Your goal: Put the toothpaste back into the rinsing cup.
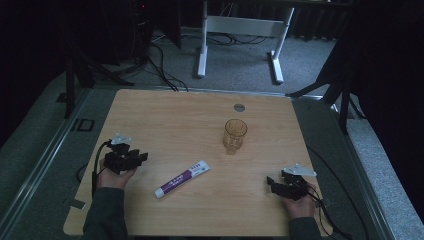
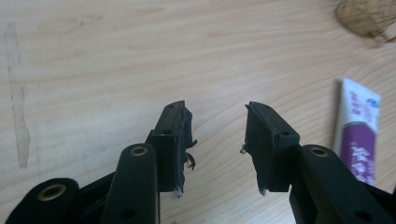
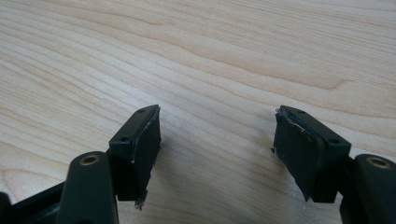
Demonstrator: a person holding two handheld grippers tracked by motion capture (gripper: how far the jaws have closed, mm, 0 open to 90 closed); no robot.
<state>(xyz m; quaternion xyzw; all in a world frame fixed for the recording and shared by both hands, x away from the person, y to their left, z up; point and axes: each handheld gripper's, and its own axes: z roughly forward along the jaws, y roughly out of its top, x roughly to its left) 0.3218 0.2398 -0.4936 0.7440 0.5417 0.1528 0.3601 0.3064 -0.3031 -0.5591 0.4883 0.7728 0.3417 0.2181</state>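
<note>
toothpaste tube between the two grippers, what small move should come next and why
Probably ease the left gripper toward the toothpaste tube. Both grippers rest on the table with jaws open and nothing between them, and in the left gripper view the tube lies just beside its jaws, close at hand. The right gripper sits farther from it. The amber glass stands upright behind, clear of that path.

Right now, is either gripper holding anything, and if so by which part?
Nothing is held. The left gripper and right gripper are both open over bare table, with the toothpaste tube lying apart between them.
</note>
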